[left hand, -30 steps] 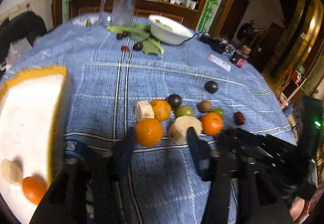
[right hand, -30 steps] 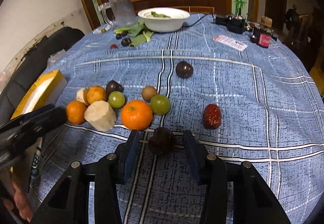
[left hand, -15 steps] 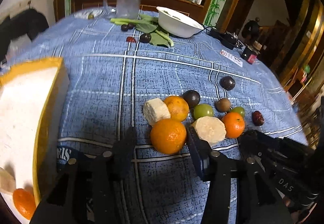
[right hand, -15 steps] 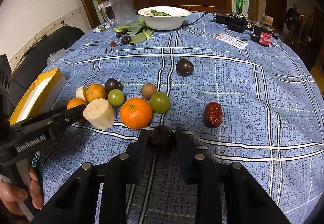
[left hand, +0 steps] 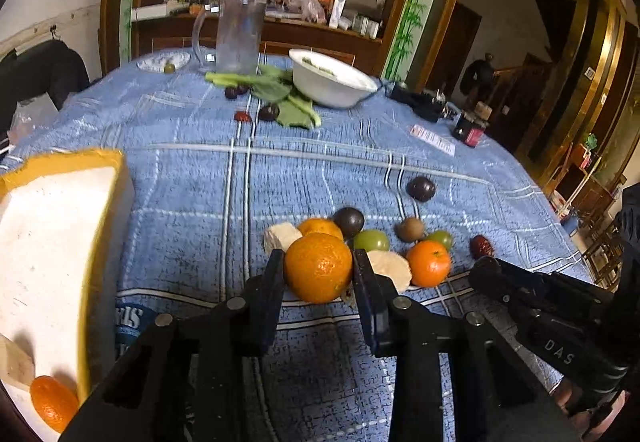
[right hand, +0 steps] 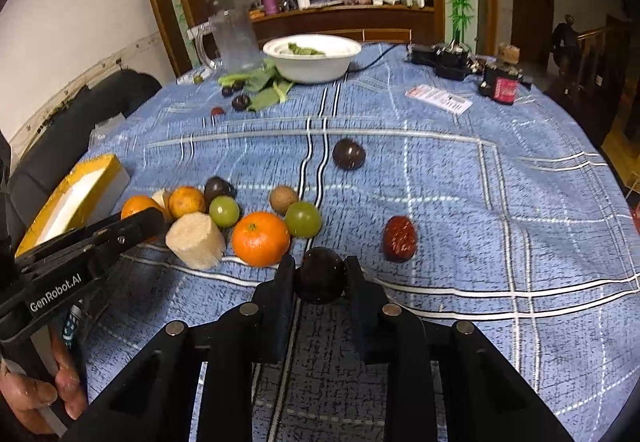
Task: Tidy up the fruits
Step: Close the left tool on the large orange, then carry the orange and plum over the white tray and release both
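Note:
My left gripper [left hand: 318,268] is shut on a large orange [left hand: 319,267] at the near edge of a fruit cluster on the blue tablecloth. My right gripper [right hand: 320,274] is shut on a dark round fruit [right hand: 321,274]. The cluster holds a smaller orange [right hand: 261,239], pale sugarcane pieces [right hand: 196,240], green fruits [right hand: 303,219], a brown kiwi [right hand: 283,199] and dark plums. A red date [right hand: 400,238] lies to the right. A yellow-rimmed white foam box [left hand: 44,242] at the left holds an orange [left hand: 54,402] and a cane piece [left hand: 14,364].
A lone dark plum [right hand: 349,154] lies farther back. At the far end stand a white bowl [right hand: 312,56], a glass pitcher [right hand: 234,38], green leaves [left hand: 286,102] with small dark fruits, and black devices [right hand: 444,60]. A paper slip [right hand: 438,99] lies right.
Both grippers closed: the left moved forward and shut on the large orange, the right shut on the dark fruit.

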`<action>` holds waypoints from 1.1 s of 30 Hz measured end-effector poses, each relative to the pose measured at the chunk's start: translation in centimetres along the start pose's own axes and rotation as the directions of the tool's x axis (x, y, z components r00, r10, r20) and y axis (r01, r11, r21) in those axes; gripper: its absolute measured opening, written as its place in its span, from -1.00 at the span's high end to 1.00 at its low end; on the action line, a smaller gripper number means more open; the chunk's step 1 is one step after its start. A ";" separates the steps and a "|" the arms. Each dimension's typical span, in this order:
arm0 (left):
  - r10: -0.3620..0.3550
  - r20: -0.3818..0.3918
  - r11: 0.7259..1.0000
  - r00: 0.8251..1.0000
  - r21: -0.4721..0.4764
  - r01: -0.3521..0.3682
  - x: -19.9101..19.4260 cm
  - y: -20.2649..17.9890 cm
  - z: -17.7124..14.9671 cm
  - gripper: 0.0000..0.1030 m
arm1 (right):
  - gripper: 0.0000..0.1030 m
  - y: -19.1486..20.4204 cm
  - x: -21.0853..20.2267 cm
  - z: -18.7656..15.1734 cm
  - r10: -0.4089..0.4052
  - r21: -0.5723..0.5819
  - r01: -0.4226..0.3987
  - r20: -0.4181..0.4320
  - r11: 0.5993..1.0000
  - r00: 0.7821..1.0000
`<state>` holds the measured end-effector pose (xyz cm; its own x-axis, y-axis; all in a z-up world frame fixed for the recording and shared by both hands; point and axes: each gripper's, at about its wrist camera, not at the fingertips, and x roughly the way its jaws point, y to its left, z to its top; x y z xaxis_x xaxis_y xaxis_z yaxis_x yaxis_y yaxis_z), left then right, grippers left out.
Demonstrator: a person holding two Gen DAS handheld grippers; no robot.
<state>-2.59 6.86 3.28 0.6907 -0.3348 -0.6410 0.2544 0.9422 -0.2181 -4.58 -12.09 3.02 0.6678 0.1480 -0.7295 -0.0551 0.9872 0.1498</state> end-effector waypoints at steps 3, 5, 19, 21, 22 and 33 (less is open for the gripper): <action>-0.015 0.028 1.000 0.999 -0.020 0.015 -1.3 0.4 0.0 0.38 | 0.49 0.2 -1.4 0.2 0.034 0.038 -0.035 0.022 0.999 0.999; -0.045 0.041 0.997 0.998 -0.054 0.047 -2.9 1.2 -0.2 0.38 | 0.49 1.1 -2.8 0.0 0.060 0.041 -0.061 0.031 0.997 0.998; 0.165 0.086 0.943 0.983 -0.307 -0.131 -16.1 14.1 -3.5 0.37 | 0.48 17.0 -5.3 -0.7 0.305 -0.185 -0.306 -0.035 0.934 0.952; 0.232 0.063 0.929 0.971 -0.311 -0.201 -16.4 15.5 -4.1 0.37 | 0.48 19.7 -5.0 -1.2 0.329 -0.230 -0.333 -0.055 0.914 0.943; 0.262 0.056 0.922 0.964 -0.309 -0.232 -16.5 16.0 -4.4 0.37 | 0.47 21.0 -4.8 -1.5 0.337 -0.251 -0.342 -0.066 0.906 0.939; 0.308 0.029 0.899 0.951 -0.335 -0.281 -16.5 18.7 -5.4 -0.19 | 0.44 28.5 -1.5 -6.0 0.313 -0.396 -0.363 -0.188 0.843 0.931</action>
<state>-12.90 30.08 5.79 0.7547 -0.0290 -0.6554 -0.1921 0.9455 -0.2630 -11.64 16.22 4.40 0.4649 0.4577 -0.7579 -0.5830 0.8025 0.1270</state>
